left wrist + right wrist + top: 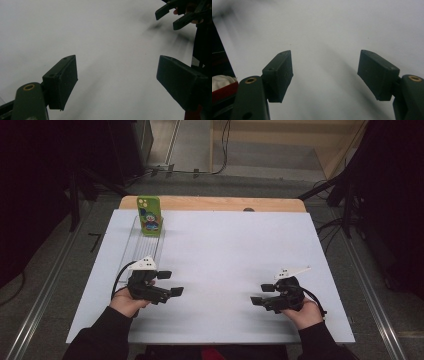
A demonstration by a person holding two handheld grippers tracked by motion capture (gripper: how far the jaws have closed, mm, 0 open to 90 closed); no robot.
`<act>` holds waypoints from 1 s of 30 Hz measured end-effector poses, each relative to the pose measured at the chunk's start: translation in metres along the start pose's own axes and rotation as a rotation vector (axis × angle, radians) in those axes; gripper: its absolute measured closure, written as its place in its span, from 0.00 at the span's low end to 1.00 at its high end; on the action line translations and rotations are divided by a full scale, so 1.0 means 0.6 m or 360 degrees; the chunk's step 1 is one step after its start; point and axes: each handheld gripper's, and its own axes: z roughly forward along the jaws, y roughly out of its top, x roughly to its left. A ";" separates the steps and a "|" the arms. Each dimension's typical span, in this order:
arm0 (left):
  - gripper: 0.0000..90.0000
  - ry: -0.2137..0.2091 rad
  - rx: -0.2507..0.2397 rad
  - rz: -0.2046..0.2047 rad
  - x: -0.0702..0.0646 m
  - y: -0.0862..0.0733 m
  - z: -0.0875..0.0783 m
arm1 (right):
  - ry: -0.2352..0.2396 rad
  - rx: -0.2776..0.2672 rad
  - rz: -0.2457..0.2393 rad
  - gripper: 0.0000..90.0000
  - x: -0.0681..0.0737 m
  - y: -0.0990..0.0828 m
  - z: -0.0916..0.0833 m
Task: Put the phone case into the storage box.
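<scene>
A green phone (149,215) with a cartoon figure on its case stands upright in a clear rack (145,245) at the far left of the white table (225,245). My left gripper (170,283) rests low over the table near its front left, jaws open and pointing right, with nothing between them (116,80). My right gripper (262,294) sits at the front right, pointing left, jaws open and empty (325,75). The right gripper's fingertips (166,11) also show far off in the left gripper view.
The white sheet lies on a wooden tabletop (210,202) whose far edge shows. Dark stands and cables (345,205) flank the table on the floor. Between the two grippers the white surface is bare.
</scene>
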 end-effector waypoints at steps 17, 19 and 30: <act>0.20 -0.0009 0.0023 0.0029 -0.009 -0.025 -0.003 | 0.0002 0.0002 -0.0003 0.30 0.001 0.000 0.000; 0.20 -0.0007 0.0029 0.0032 -0.010 -0.029 -0.004 | 0.0003 0.0004 -0.0008 0.30 0.001 0.000 0.000; 0.20 -0.0024 -0.0005 0.0058 -0.015 -0.041 -0.015 | 0.0003 0.0007 -0.0005 0.30 0.002 0.000 0.001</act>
